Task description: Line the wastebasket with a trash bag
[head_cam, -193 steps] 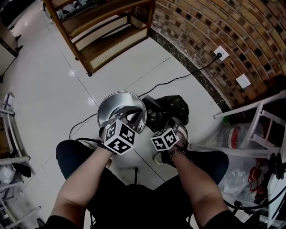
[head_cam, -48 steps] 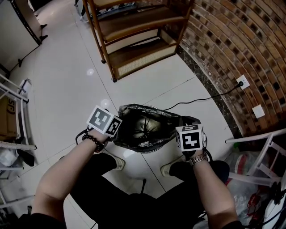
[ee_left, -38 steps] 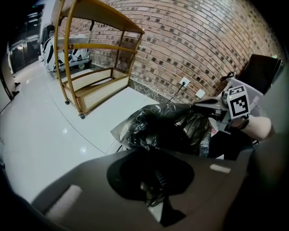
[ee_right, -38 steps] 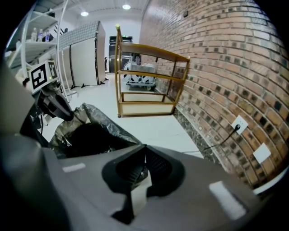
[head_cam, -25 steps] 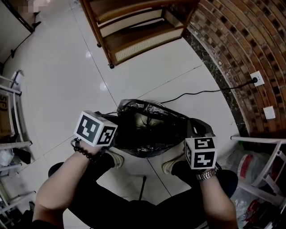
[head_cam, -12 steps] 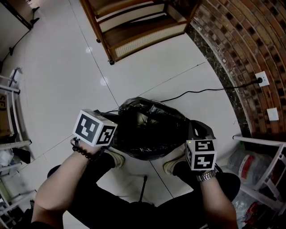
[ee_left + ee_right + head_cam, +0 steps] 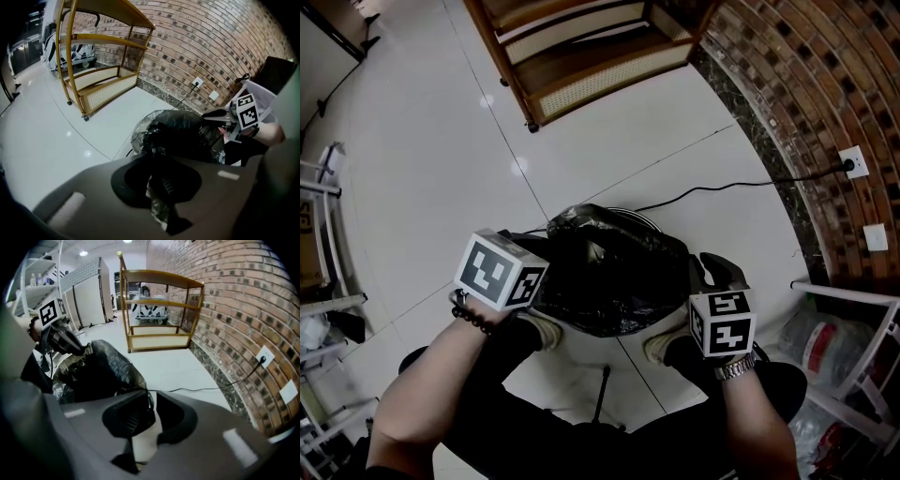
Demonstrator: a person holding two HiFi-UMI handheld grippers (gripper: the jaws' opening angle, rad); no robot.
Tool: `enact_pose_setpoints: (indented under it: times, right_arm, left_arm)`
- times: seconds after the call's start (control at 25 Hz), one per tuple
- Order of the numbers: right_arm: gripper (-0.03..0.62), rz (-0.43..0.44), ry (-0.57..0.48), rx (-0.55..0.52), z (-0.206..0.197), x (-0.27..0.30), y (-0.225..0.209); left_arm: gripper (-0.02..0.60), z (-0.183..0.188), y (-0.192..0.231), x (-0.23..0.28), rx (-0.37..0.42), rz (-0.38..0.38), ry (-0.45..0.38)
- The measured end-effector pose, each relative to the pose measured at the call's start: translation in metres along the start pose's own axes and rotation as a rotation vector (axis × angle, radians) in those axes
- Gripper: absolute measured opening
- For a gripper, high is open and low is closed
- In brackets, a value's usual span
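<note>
The wastebasket, its metal rim [image 7: 639, 217] showing at the back, stands on the floor between my feet with the black trash bag [image 7: 609, 281] draped over it. At the bag's left side my left gripper [image 7: 536, 283] is shut on a fold of the black film [image 7: 157, 187]. My right gripper [image 7: 712, 274] sits at the bag's right side. Its jaws have just been opening, and pale floor shows in the gap between them [image 7: 153, 408]. The bag [image 7: 98, 373] lies just left of that gap, not pinched.
A wooden shelf unit [image 7: 581, 56] stands behind the basket, and a brick wall [image 7: 825, 84] runs along the right. A black cable [image 7: 722, 192] crosses the floor to a wall socket [image 7: 855, 161]. White racks [image 7: 328, 234] stand at the left and a clear plastic bag [image 7: 825, 337] lies at the right.
The bag, which lay beside the bare basket at first, now covers it. Over the last second the right gripper sank slightly and its jaws parted, letting go of the bag's edge. The left gripper kept its hold.
</note>
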State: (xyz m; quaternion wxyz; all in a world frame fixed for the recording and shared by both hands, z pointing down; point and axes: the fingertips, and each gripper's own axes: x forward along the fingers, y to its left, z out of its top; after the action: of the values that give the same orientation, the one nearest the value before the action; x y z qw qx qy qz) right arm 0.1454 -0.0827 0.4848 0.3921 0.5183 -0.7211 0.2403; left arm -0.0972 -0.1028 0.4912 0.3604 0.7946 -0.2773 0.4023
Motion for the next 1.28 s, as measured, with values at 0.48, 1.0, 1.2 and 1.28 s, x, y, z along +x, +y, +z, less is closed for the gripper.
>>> enact_pose_setpoints:
  times: [0.48, 1.0, 1.2, 1.28]
  right_arm:
    - [0.14, 0.061, -0.11, -0.045, 0.039, -0.04, -0.008]
    - [0.003, 0.272, 0.084, -0.21, 0.044, 0.024, 0.024]
    - [0.003, 0.198, 0.01, -0.159, 0.055, 0.009, 0.008]
    - [0.003, 0.156, -0.022, -0.151, 0.058, 0.002, 0.0]
  left_arm:
    - [0.012, 0.013, -0.006, -0.006, 0.01, -0.009, -0.044]
    - [0.006, 0.02, -0.004, -0.008, 0.026, 0.002, -0.079]
    - [0.006, 0.027, -0.006, -0.01, 0.054, 0.008, -0.091]
    - [0.005, 0.03, -0.007, -0.01, 0.061, 0.011, -0.1]
